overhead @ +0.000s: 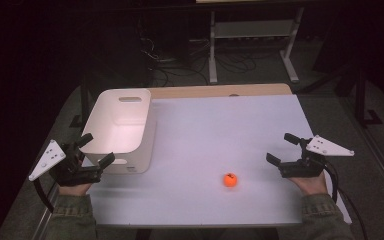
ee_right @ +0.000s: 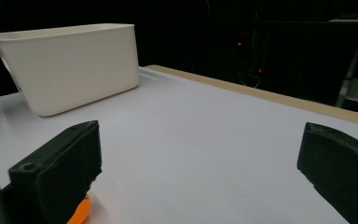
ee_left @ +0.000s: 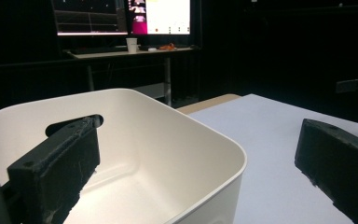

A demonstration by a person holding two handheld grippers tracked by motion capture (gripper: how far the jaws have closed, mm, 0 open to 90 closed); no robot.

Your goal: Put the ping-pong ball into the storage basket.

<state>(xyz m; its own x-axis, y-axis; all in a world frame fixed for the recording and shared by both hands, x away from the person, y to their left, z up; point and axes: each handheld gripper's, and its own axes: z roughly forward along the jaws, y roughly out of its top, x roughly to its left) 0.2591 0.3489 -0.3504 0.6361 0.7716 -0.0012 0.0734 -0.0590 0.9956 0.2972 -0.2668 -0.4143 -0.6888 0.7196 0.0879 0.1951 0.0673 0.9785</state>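
- High view, nearest edge: two sleeved forearms are seen coming in from the bottom, with the left tongs (overhead: 92, 150) held at the left rim of the bench (overhead: 220, 125) and the right tongs (overhead: 282, 149) at its right rim.
- Both tongs are released: the jaws are spread wide and nothing is gripped between them, as is confirmed in each gripper view.
- A small orange ball (overhead: 230, 180) is seen lying on the bench, left of the right tongs and apart from them; in the right gripper view a sliver of it (ee_right: 81, 211) shows just behind the left jaw.
- Farther back on the left, a white bin (overhead: 102, 112) stands upright, with the left tongs spanning its near corner; its hollow (ee_left: 135, 177) is seen to hold nothing.
- The step in hand is judged to be the approach, with no grasp yet made.
- For the next move, the right tongs would need to be brought leftward and lowered until the ball sits between the jaws, then clenched; a carry across to the bin is judged to follow.
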